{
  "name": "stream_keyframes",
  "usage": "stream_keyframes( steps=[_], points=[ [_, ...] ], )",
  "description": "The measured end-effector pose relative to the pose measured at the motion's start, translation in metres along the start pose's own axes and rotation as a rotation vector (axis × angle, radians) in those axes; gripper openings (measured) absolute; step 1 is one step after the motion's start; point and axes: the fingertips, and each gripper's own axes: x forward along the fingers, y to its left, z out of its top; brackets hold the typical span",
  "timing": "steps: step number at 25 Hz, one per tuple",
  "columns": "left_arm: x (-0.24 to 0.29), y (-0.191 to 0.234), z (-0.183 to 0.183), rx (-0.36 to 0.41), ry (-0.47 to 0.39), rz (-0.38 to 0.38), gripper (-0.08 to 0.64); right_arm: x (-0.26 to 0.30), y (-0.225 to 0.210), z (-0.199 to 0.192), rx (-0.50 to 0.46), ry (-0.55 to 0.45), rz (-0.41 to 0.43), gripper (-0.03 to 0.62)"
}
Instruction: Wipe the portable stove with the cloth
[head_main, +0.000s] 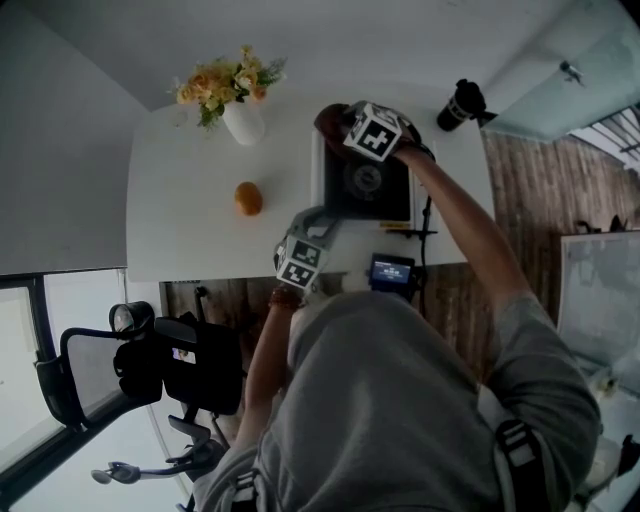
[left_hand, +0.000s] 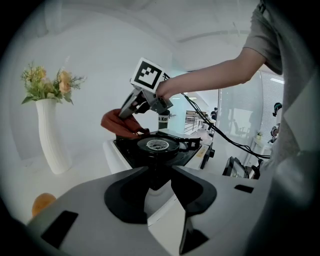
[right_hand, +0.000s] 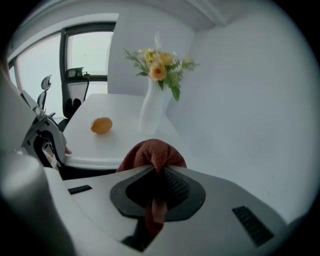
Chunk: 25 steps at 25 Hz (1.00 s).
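Right gripper view: the right gripper (right_hand: 159, 172) has its jaws pressed together on the cloth (right_hand: 150, 152). The red-brown cloth bunches beyond the tips, and a strip of it trails back between the pads.

Left gripper view: the cloth hangs at the far left corner of the stove (left_hand: 157, 147). Its lower fold is at the black top plate, but whether it touches cannot be judged. The left gripper (left_hand: 159, 182) has its jaws set wide, clamped across the near left corner of the stove's white body.

Head view: the stove sits right of centre on a white table (head_main: 190, 230), close to the near edge. A white vase (head_main: 244, 122) of yellow flowers (head_main: 225, 82) stands toward the far edge, left of the stove. An orange (head_main: 248, 198) lies between the vase and the near edge. A dark bottle (head_main: 460, 104) stands at the far right corner. A small screen (head_main: 392, 270) glows at the near edge. A black chair (head_main: 170, 365) stands off the near left corner, and wood flooring lies to the right.

The right gripper's marker cube covers the far part of the burner. The person's shoulders hide the lower frame.
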Motion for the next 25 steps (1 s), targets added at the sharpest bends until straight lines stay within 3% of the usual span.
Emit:
stream_keyframes(
  steps=[2,4,8,11,14,25],
  points=[
    [-0.003,0.002,0.001,0.005,-0.011,0.013,0.162,-0.009,0.010,0.022,-0.047,-0.033,0.014,0.035],
    [-0.004,0.003,-0.005,0.002,0.007,0.015,0.163,-0.005,0.028,0.031,-0.111,0.000,0.054,0.035],
    [-0.004,-0.001,-0.014,0.022,0.069,-0.001,0.164,0.027,0.061,0.019,-0.182,0.115,0.118,0.035],
    [-0.007,-0.003,-0.013,0.037,0.070,-0.005,0.164,0.047,0.076,0.008,-0.216,0.178,0.123,0.034],
    [-0.009,0.001,-0.015,0.004,0.059,-0.006,0.166,0.052,0.080,0.004,-0.248,0.210,0.118,0.034],
    [-0.017,-0.007,-0.023,0.028,0.050,-0.010,0.197,0.037,0.109,-0.001,-0.225,0.200,0.196,0.032]
  ],
)
